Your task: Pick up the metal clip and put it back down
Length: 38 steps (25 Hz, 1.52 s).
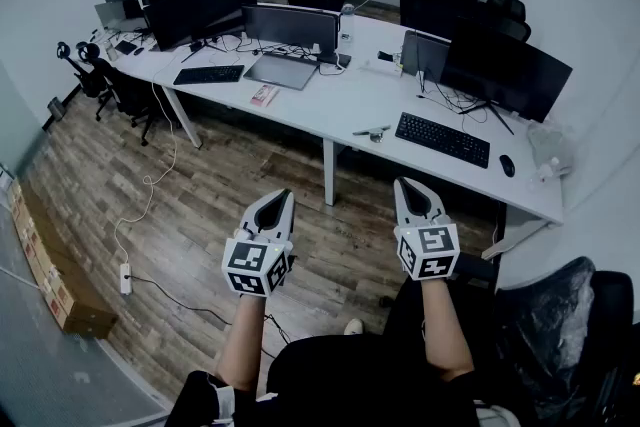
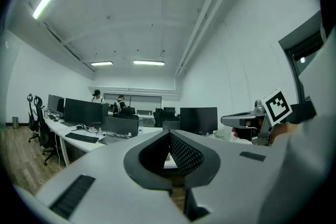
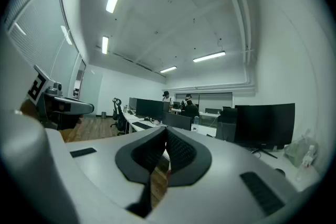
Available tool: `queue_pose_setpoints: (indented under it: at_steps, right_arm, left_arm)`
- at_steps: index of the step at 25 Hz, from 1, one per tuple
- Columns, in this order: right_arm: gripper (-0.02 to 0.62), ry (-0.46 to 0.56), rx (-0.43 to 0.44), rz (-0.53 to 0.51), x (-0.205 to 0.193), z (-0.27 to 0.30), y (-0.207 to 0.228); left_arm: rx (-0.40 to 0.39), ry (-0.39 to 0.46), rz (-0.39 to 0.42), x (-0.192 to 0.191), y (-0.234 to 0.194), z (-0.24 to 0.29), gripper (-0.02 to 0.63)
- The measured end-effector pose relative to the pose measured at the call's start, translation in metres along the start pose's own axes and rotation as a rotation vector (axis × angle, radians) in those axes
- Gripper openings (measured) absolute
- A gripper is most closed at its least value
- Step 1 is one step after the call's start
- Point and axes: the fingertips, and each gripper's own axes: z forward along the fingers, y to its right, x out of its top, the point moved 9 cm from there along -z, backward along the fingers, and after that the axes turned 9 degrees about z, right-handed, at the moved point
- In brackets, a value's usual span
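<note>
Wood flooring [image 1: 250,175] is filling the space between the seated person and a long white bench [image 1: 340,105]. Both tools are hovering level over that floor, short of the bench edge. The left gripper [image 1: 277,199] is showing its fingers [image 2: 181,152] clenched together on nothing, and the right gripper [image 1: 411,187] is looking the same, its fingers [image 3: 181,150] pressed shut and empty.

A small metallic piece, probably the metal clip [image 1: 372,132], is lying flat on the bench just left of a black keyboard [image 1: 442,139], well apart from either tool (too small here to read its shape).

Trouble seems most likely at the grasp. With the fingers coming in clenched, they would be knocking the clip rather than straddling it, and on so smooth a top it could be sliding against the keyboard or toward the edge. A clip lying flat also gives little to pinch, so a shallow bite may be slipping.

Little is blocking the approach itself. A mouse [image 1: 507,165] and dark monitors [image 1: 505,70] with trailing cables [image 1: 455,103] are crowding the right side, and a covered chair [image 1: 560,315] is sitting close by the right arm.
</note>
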Motion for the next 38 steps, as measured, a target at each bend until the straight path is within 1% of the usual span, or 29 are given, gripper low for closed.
queue_pose_setpoints:
  at_steps: [3, 7, 14, 23, 28, 33, 38]
  right_arm:
    - [0.025, -0.018, -0.007, -0.009, -0.002, 0.002, 0.004]
    - [0.025, -0.017, -0.016, 0.006, -0.005, 0.003, 0.008]
    - [0.025, -0.004, -0.007, 0.052, -0.010, 0.006, 0.021]
    - [0.025, 0.001, 0.017, 0.074, -0.019, -0.004, 0.057]
    - [0.025, -0.044, 0.028, 0.074, -0.038, -0.003, 0.074]
    - [0.025, -0.079, 0.027, 0.082, -0.051, -0.001, 0.086]
    - [0.025, -0.060, 0.024, 0.063, -0.053, 0.005, 0.093]
  left_arm:
    - [-0.002, -0.004, -0.006, -0.002, 0.002, 0.002, 0.015]
    - [-0.021, -0.013, -0.016, -0.005, 0.004, 0.002, 0.015]
    - [-0.010, -0.018, -0.016, -0.005, 0.008, 0.010, 0.015]
    - [-0.023, -0.026, -0.001, -0.009, 0.043, 0.035, 0.015]
    - [-0.012, -0.039, 0.000, -0.018, 0.063, 0.045, 0.015]
    - [-0.019, -0.051, 0.001, -0.018, 0.070, 0.057, 0.015]
    - [-0.028, -0.069, 0.007, -0.022, 0.074, 0.068, 0.015]
